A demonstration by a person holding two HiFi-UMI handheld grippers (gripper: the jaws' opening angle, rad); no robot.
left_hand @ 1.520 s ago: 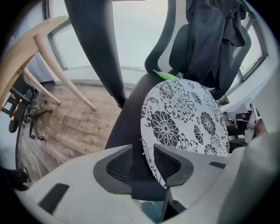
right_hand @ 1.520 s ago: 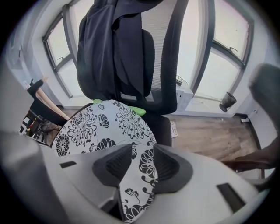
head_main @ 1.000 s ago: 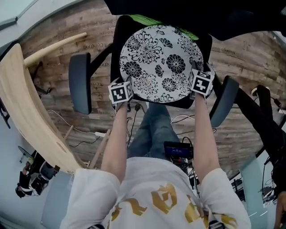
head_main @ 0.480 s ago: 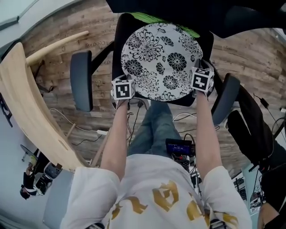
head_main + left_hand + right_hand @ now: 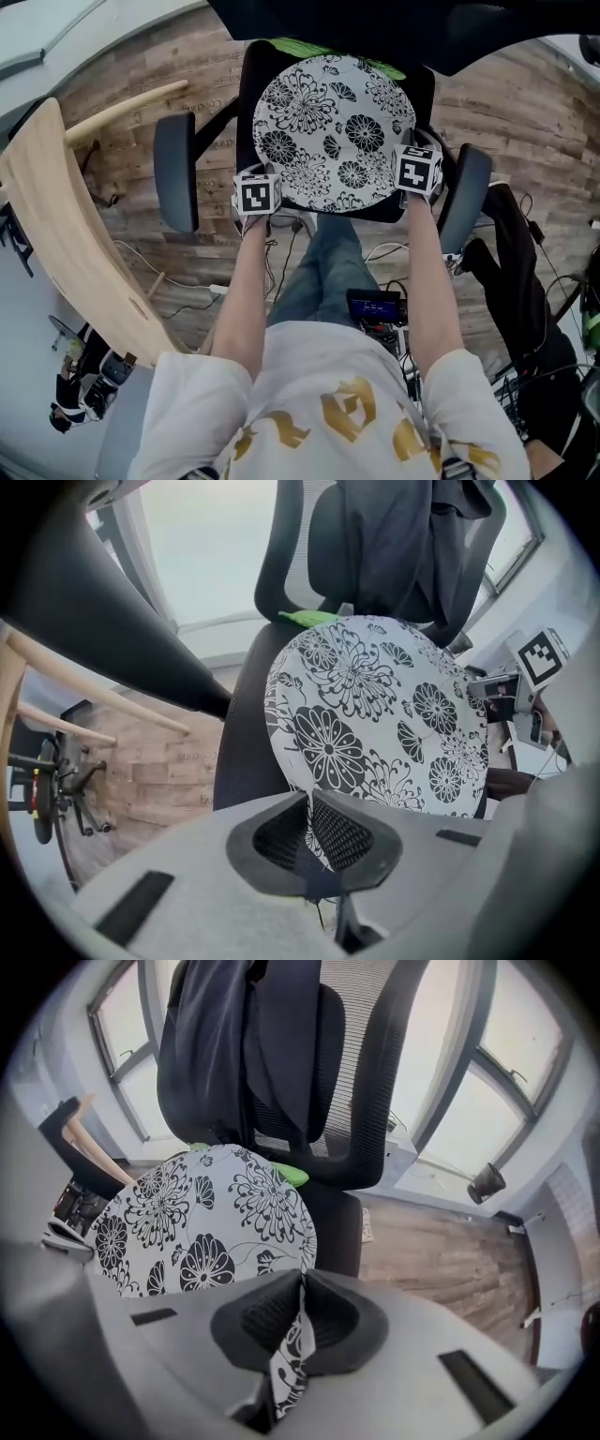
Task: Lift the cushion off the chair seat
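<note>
A round white cushion with black flower print lies on the black office chair seat. My left gripper pinches the cushion's near-left rim, and its jaws are still closing, with the fabric pressed between the pads. My right gripper is shut on the near-right rim, and a fold of the printed cloth hangs between its pads. In the left gripper view the cushion is tilted up off the seat on my side. Both grippers point downwards.
The chair's grey armrests flank the grippers. A dark jacket hangs over the backrest, and something green lies at the back of the seat. A curved wooden board stands at the left. Cables and a black bag lie on the wooden floor.
Both grippers have closed on the cushion's near rim and risen slightly. The cushion's near edge has come up with them.
</note>
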